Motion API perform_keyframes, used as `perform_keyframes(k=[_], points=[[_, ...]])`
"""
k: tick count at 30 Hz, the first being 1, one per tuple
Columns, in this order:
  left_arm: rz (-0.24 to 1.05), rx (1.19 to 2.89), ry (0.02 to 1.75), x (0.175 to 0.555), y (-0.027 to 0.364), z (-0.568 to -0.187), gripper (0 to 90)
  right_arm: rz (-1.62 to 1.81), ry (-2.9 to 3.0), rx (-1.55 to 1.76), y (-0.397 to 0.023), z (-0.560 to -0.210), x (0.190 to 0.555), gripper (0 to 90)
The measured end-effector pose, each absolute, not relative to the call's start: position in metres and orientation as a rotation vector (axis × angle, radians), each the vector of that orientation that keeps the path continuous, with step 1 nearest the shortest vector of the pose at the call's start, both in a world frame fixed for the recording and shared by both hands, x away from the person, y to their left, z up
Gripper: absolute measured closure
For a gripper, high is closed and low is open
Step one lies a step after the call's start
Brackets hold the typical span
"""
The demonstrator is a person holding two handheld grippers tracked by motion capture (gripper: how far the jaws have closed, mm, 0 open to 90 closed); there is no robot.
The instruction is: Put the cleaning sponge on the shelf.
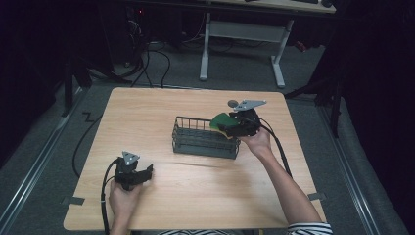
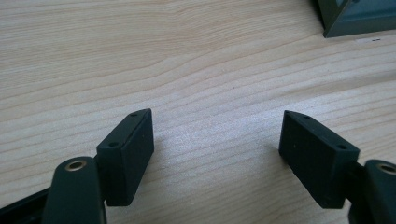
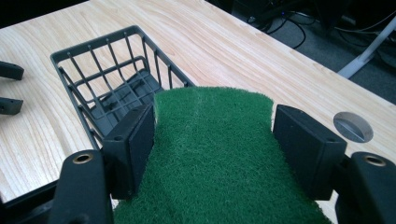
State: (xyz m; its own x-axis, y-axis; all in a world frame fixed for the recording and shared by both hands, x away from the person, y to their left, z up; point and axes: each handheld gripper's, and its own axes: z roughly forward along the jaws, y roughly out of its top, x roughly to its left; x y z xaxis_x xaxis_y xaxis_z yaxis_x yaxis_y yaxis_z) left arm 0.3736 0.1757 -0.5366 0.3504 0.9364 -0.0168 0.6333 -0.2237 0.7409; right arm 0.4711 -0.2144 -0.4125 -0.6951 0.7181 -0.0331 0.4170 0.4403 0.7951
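Step in hand, as I judge it: carrying the green scouring sponge with a yellow underside (image 1: 221, 122) to the dark grey wire basket (image 1: 205, 138) for placing inside. The right gripper (image 3: 212, 135) has the sponge between its black jaws, pads pressed on both long edges, so it is grasping the sponge; in the high view the sponge sits at the basket's right end, over the rim and not yet down inside. The left gripper (image 2: 217, 140) rests low over the light wooden table (image 1: 195, 191) near the front left, well apart from the basket, jaws spread wide with nothing between them. Next move, by my reading: bring the sponge further over the basket opening, tip or lower it past the wire rim so it clears the bars, then let the jaws go; the rim is close under the sponge, so a snag on the wires is the risk. Count: one sponge, one basket (nothing seen inside it), two grippers, one table, one round grey cable port (image 3: 353, 126) in the tabletop.
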Motion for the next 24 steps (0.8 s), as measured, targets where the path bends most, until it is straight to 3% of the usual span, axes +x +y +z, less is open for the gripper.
perform_keyframes(k=[24], points=[[0.584,1.953,1.364,0.3736,0.1757,-0.5366,26.7,1.003,2.34,0.923,-0.2082,-0.4157,0.4669,31.2]])
